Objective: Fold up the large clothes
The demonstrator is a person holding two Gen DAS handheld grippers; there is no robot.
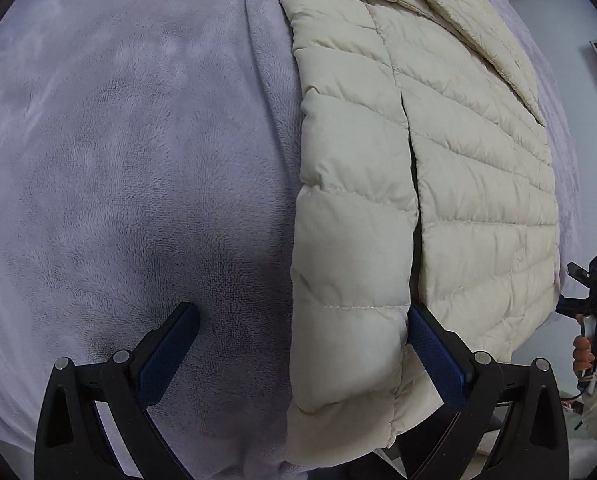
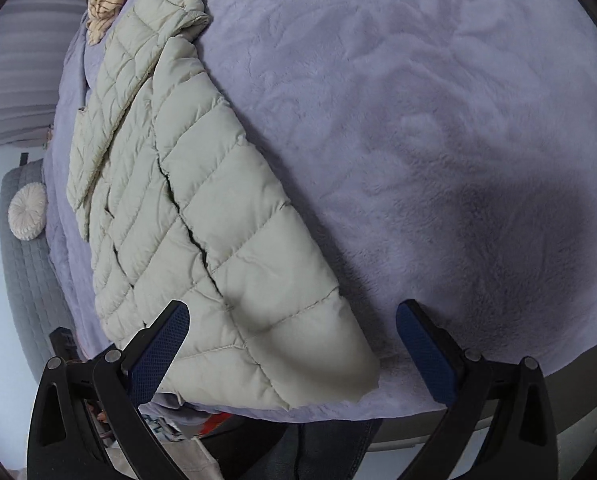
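Note:
A cream quilted puffer jacket (image 1: 426, 152) lies flat on a lavender fleece blanket (image 1: 130, 160), its hem at the near bed edge. It also shows in the right wrist view (image 2: 202, 208), with one side folded over the body. My left gripper (image 1: 302, 316) is open above the jacket's near hem corner, holding nothing. My right gripper (image 2: 292, 316) is open above the other near hem corner, holding nothing. The right gripper also shows in the left wrist view (image 1: 596, 292), off the jacket's right side.
A striped tan cloth (image 2: 108, 4) lies at the far end of the bed beyond the jacket's collar. A grey quilted seat with a round cream cushion (image 2: 28, 216) stands left of the bed. The blanket (image 2: 438, 120) spreads wide to the right of the jacket.

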